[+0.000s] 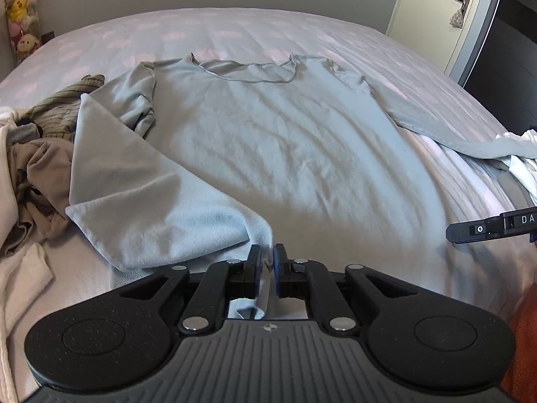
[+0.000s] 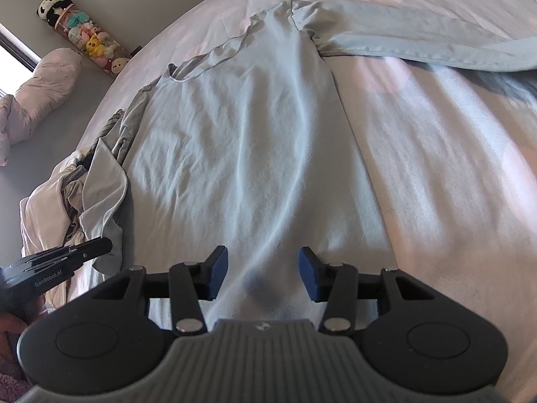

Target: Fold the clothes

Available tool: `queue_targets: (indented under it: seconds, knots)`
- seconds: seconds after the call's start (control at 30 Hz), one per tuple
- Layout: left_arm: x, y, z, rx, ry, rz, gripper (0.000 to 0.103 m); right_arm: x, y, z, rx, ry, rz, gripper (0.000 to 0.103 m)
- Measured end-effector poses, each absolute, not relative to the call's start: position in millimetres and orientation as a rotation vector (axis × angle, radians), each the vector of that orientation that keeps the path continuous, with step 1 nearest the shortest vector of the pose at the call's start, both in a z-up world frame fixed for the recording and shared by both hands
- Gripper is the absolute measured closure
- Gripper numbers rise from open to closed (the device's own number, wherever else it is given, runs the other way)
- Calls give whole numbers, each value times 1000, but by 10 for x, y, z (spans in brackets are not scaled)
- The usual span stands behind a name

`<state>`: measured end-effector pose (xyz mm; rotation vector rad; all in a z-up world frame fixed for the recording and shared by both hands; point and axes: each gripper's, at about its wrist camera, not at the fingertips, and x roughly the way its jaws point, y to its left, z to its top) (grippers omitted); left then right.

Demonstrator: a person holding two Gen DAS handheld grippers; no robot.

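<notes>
On the far left sits the heap of unfolded clothes, beside the pale blue long-sleeved top spread flat on the bed, neckline away. The left sleeve is already folded in across the body. The left gripper is nearly closed, its jaws pinching the sleeve's cuff. Best to lay that cuff down smooth inside the side seam before letting go. To the right, the right gripper hovers over the hem, jaws apart, holding nothing.
</notes>
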<state>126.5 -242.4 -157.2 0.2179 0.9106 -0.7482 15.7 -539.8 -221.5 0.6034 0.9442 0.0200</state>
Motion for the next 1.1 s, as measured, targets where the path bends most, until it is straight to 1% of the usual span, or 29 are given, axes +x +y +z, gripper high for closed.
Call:
queue_targets:
  seconds: [0.03,0.13,0.33,0.43,0.53,0.6,0.63,0.67,0.77,0.8,1.03,1.1]
  knots:
    - [1256,-2423,-1568,222,907,-754,86,156,-5396,-2216,601,944,19,53]
    - [1229,-2426,-1563,238,896,-766,78,159,-5391,-2215,594,941,17,53]
    - [1198,-2359,-1524,256,873,-693,76,175,-5314,-2166,527,939,7,53]
    - [1195,-2294,-1481,250,860,-663,76,191,-5214,-2101,449,941,9,53]
    - [1198,-2220,-1437,235,851,-644,76,186,-5048,-1964,349,903,33,53]
    - [1218,-2183,-1422,241,841,-606,76,183,-4897,-1866,284,862,58,48]
    - [1229,-2164,-1411,246,834,-587,76,183,-4805,-1818,253,835,70,40]
    - [1241,-2145,-1399,250,828,-569,76,182,-4713,-1771,221,808,83,34]
    - [1307,-2072,-1345,267,824,-511,70,201,-4431,-1638,129,745,137,30]
    - [1337,-2045,-1326,271,826,-492,67,227,-4323,-1608,96,745,165,30]
    - [1723,-1739,-1184,195,886,-445,66,390,-3627,-1516,-53,722,320,31]
    - [1843,-1725,-1170,216,888,-449,66,436,-3453,-1530,-68,730,370,32]
